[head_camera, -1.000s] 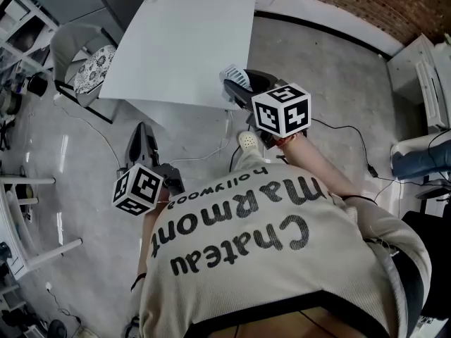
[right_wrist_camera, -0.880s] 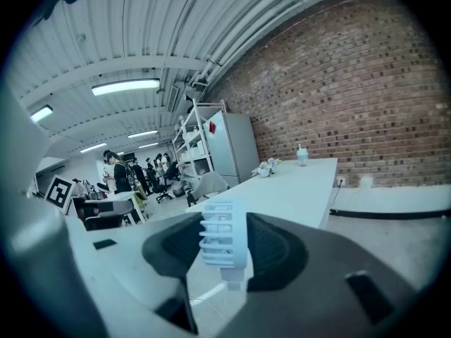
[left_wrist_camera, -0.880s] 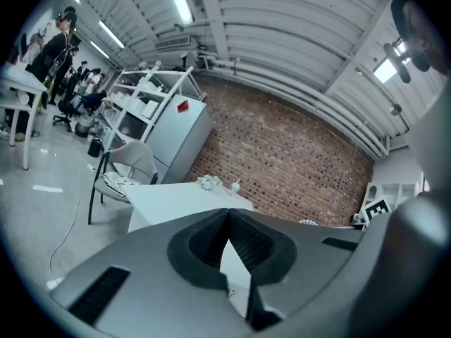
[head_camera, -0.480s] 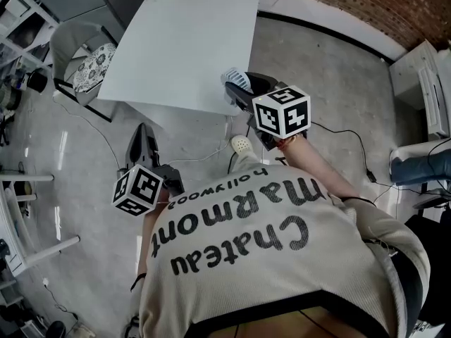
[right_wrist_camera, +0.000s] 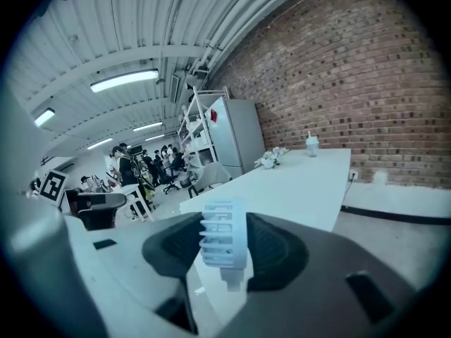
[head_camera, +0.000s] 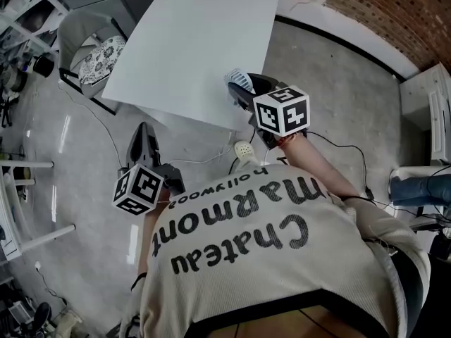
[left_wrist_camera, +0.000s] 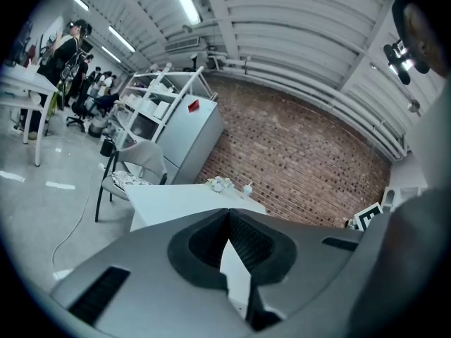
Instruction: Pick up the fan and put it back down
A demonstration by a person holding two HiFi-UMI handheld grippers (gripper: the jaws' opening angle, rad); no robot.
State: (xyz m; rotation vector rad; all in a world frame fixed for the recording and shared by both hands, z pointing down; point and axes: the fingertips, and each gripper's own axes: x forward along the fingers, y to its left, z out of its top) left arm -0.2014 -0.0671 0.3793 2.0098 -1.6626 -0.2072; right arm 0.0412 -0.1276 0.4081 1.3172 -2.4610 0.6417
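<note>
A: Is any writing legible?
B: Only on the person's shirt (head_camera: 268,252): "Chateau Marmont" in large dark letters with a smaller "hollywood" beside it, upside down in the head view.

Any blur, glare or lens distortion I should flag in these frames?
Head view: sharp, with pale glare streaks on the glossy floor at left. Left gripper view: strong fisheye with a dark round border; ceiling strip lights blown out. Right gripper view: same fisheye border; the fan between the jaws looks soft, the brick wall behind sharper.
</note>
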